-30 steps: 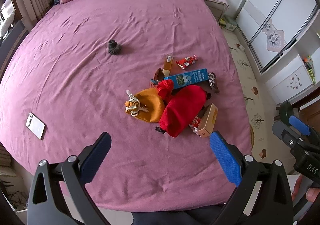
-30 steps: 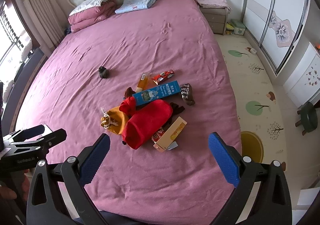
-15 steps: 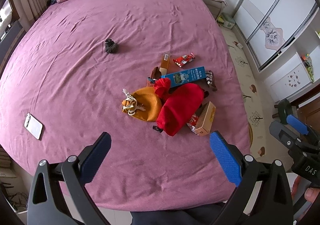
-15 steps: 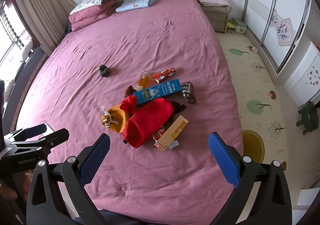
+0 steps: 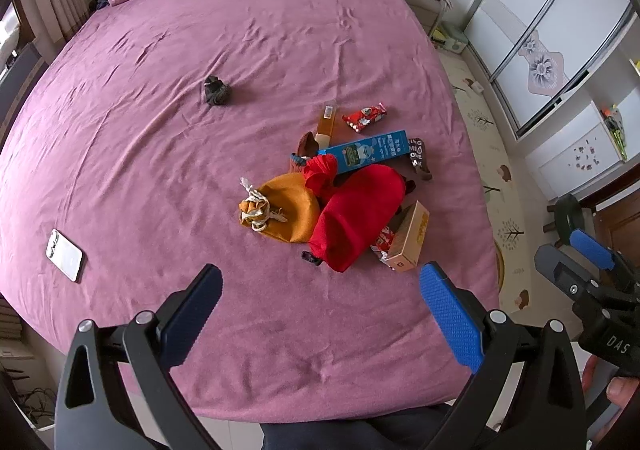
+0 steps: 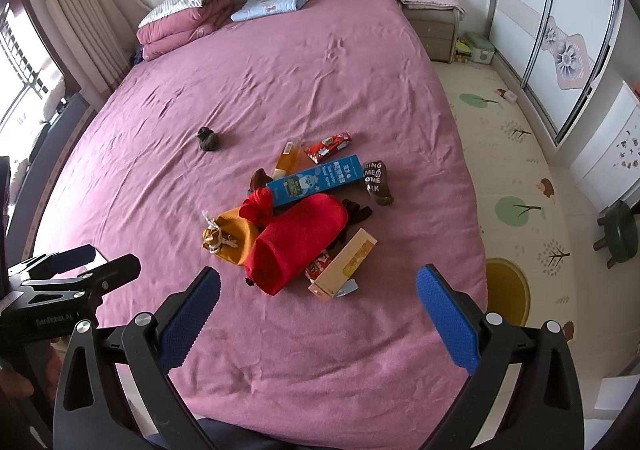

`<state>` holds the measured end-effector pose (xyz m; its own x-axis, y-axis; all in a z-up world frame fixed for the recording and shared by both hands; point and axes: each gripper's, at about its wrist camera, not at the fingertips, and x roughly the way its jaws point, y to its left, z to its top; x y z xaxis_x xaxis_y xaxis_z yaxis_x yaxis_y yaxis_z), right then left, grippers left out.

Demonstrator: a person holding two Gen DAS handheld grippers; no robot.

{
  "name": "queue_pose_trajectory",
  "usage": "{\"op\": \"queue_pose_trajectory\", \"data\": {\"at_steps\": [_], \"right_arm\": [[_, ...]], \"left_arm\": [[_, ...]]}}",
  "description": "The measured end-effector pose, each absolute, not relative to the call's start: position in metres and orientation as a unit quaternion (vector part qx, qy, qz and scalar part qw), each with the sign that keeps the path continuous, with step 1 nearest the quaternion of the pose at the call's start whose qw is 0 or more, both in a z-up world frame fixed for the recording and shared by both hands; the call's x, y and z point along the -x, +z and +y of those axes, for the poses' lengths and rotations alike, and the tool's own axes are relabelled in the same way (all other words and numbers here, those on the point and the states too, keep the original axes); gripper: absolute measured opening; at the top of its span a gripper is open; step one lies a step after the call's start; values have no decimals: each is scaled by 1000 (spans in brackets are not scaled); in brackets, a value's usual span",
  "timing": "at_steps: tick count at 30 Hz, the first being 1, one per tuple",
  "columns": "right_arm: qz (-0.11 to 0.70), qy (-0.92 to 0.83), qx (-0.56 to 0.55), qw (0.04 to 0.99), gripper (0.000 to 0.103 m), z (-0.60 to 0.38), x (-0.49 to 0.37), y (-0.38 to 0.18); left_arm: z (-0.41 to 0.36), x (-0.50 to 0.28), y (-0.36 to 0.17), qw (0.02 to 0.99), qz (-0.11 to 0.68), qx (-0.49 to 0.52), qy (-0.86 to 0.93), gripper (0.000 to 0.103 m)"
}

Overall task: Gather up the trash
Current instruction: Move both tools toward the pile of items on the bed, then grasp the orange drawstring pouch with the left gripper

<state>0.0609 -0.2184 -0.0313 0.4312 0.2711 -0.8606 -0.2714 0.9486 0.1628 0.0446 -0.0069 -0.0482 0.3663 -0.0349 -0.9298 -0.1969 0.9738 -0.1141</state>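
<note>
The left gripper (image 5: 320, 302) and the right gripper (image 6: 318, 300) are both spread wide and hold nothing. Each has two black fingers faced with blue, stippled pads. Both hang above the near edge of a wide bed covered by a creased mauve bedspread (image 5: 160, 137).

The trash lies in one cluster right of the bed's centre:
- One red felt pouch (image 5: 356, 217), soft and cylindrical, gathered at the neck, lying across the middle of the cluster.
- One mustard fabric drawstring pouch (image 5: 286, 211), tied with pale cord, touching the red pouch on its left.
- One long blue printed carton (image 5: 368, 151), rigid and rectangular, resting behind the red pouch.
- One tan cardboard box (image 5: 412, 236), just beside the red pouch on its right.
- Two red foil wrappers: one (image 5: 365, 115) lies flat and apart at the far side; the other (image 5: 382, 242) is wedged between the red pouch and the tan box.
- One amber sachet (image 5: 326, 121), narrow and glossy.
- One dark sock printed with white letters (image 6: 378, 181).

One crumpled dark wad (image 5: 216, 90) lies well apart to the left. One white phone (image 5: 64, 260) lies near the left edge.
</note>
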Motion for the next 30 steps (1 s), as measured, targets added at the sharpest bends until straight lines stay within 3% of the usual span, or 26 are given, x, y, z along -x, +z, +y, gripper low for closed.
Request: {"op": "queue_pose_trajectory", "data": {"at_steps": [30], "right_arm": [[551,215,14,806,94,-177,-108,-83]], "left_arm": [[46,-68,-114,771,607,167,101,99]]}}
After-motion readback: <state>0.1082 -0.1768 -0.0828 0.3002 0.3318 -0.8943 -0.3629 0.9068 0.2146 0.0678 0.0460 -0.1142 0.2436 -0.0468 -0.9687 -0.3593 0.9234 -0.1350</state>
